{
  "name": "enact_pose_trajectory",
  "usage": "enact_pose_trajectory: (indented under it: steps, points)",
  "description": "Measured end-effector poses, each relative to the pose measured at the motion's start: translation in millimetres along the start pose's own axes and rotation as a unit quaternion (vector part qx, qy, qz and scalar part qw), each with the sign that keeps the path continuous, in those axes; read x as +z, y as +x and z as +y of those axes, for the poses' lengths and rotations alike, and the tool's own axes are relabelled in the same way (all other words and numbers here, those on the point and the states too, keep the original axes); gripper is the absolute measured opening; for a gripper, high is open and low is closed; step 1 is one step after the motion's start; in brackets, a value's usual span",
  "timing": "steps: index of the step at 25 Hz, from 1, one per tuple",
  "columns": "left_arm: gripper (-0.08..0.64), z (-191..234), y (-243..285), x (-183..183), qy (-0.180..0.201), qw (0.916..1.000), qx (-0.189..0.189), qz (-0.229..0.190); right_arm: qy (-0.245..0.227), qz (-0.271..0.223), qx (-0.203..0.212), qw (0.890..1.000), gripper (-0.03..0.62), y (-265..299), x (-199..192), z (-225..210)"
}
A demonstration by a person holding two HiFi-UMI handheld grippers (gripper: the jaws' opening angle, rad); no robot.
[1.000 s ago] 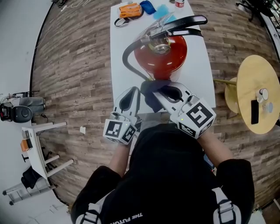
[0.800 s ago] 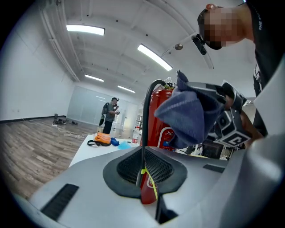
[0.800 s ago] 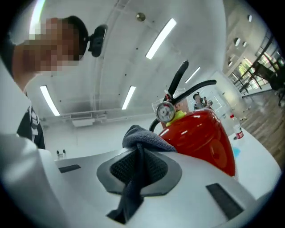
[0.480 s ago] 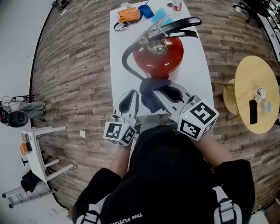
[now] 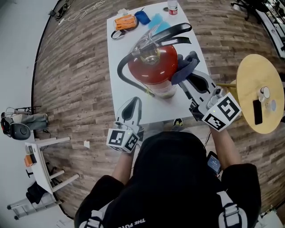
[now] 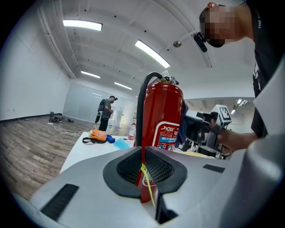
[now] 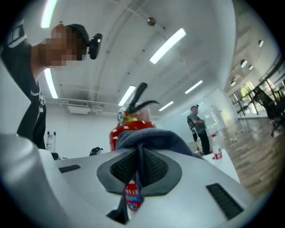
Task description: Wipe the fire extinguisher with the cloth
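Note:
A red fire extinguisher [image 5: 149, 69] with black handles and a black hose stands upright on the white table [image 5: 116, 91]. My right gripper [image 5: 189, 78] is at the extinguisher's right side, shut on a dark blue cloth [image 5: 184, 65] that lies against the red body. In the right gripper view the cloth [image 7: 153, 139] bulges out between the closed jaws, with the extinguisher [image 7: 129, 121] just behind it. My left gripper [image 5: 133, 103] is near the table's front edge, shut and holding nothing, a short way from the extinguisher [image 6: 162, 116].
At the table's far end lie an orange strap bundle [image 5: 124, 21], blue items [image 5: 143, 17] and a small bottle [image 5: 172, 6]. A round yellow side table [image 5: 249, 80] with a phone [image 5: 257, 111] stands to the right. A person [image 6: 107, 109] stands in the distance.
My right gripper has carried the cloth from the extinguisher's near front round to its right side. The left gripper has hardly moved.

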State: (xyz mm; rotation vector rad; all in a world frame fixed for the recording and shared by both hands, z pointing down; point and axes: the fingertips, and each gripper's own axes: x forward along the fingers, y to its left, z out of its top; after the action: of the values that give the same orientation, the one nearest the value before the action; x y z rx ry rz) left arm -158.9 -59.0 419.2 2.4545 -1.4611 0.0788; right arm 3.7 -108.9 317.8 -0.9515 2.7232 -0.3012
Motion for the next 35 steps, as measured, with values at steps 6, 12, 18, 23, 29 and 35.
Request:
enact_pose_trajectory:
  steps: [6, 12, 18, 23, 29, 35]
  points:
    - [0.035, -1.9, 11.0, 0.2, -0.003, 1.0000, -0.006, 0.001, -0.070, -0.043, 0.087, 0.993, 0.035, 7.4, 54.6, 34.8]
    - [0.035, -4.5, 16.2, -4.2, -0.007, 0.9999, -0.006, 0.006, 0.002, 0.080, 0.012, 0.997, 0.035, -2.2, -77.4, -39.6]
    - [0.035, -2.6, 18.2, -6.8, -0.005, 0.9999, -0.002, 0.012, 0.063, 0.252, -0.034, 0.965, 0.035, -17.0, -222.1, -89.8]
    - [0.035, -5.4, 21.3, -7.1, -0.005, 0.9999, -0.002, 0.014, 0.055, 0.379, -0.024, 0.924, 0.035, -34.4, -296.5, -90.1]
    - [0.035, -4.8, 25.1, -11.8, -0.007, 0.9998, -0.002, 0.020, 0.006, 0.418, 0.056, 0.907, 0.036, -38.0, -313.3, -21.1]
    - [0.035, -2.6, 31.5, -6.4, -0.008, 0.9999, 0.000, 0.013, 0.025, 0.372, 0.010, 0.928, 0.035, -41.0, -296.2, -43.6]
